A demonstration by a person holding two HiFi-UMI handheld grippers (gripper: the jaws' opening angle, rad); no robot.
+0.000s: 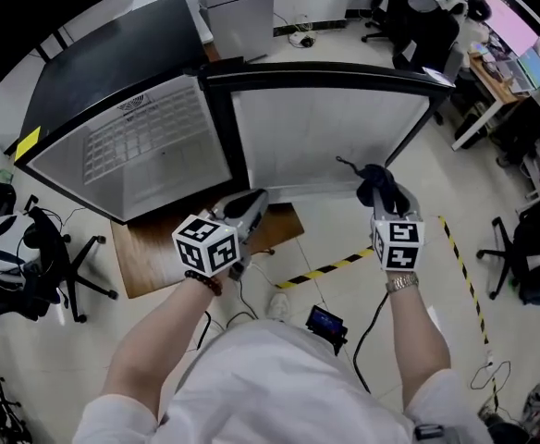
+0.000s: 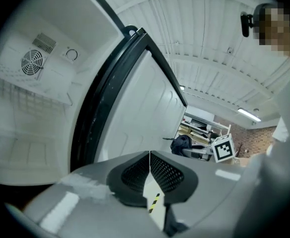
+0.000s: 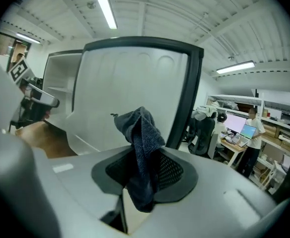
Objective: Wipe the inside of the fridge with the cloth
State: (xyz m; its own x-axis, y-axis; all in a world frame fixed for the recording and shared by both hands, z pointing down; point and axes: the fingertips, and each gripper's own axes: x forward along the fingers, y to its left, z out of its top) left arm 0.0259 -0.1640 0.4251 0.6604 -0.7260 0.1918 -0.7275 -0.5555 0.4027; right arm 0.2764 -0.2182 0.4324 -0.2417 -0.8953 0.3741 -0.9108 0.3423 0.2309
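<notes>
The small fridge (image 1: pixel 150 146) stands open, with a white interior and a wire shelf (image 2: pixel 21 95). Its door (image 1: pixel 316 137) is swung out to the right, its white inner side facing me. My right gripper (image 1: pixel 382 195) is shut on a dark blue-grey cloth (image 3: pixel 142 148) that sticks up from between the jaws, and it hangs in front of the door's inner panel (image 3: pixel 130 93). My left gripper (image 1: pixel 251 203) is shut and empty, its jaws (image 2: pixel 149 165) closed together, level with the black edge between fridge body and door (image 2: pixel 93 113). Neither gripper touches the fridge.
The fridge stands on a wooden board (image 1: pixel 150 252). Yellow-black tape (image 1: pixel 330 268) crosses the floor near my feet, beside a small black device (image 1: pixel 325 322) with cables. Office chairs (image 1: pixel 418 26) and a desk with screens (image 3: pixel 242 130) stand to the right; another chair (image 1: pixel 11 257) is at the left.
</notes>
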